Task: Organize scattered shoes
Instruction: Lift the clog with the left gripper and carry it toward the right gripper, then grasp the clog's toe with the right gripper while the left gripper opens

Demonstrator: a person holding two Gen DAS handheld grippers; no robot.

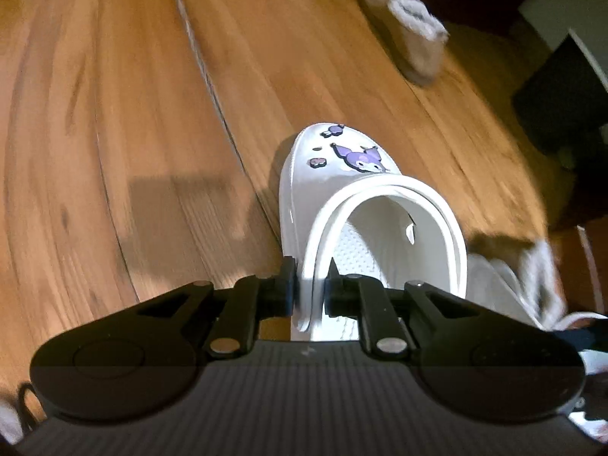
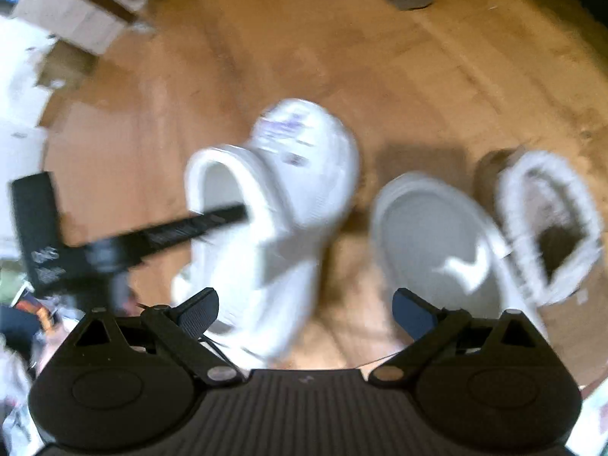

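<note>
Blurred view: the right gripper [image 2: 306, 306] gapes wide at bottom centre over the wooden floor [image 2: 437, 87]. Ahead, the left gripper [image 2: 228, 214] reaches into a white clog [image 2: 300, 174]; a second white clog [image 2: 437, 235] and fleece-lined boot [image 2: 551, 224] lie right.

Warm, dim indoor light is tinting the wooden floor [image 1: 152, 114] orange in both views. In the left wrist view, the white clog [image 1: 364, 205] is staying fairly sharp and catching soft glare, while the far fuzzy slipper [image 1: 410, 34] is smearing. A soft rectangular shadow is lying left of the clog. The right wrist view is blurring heavily throughout. Fisheye distortion is bending the floorboards and darkening the corners.
</note>
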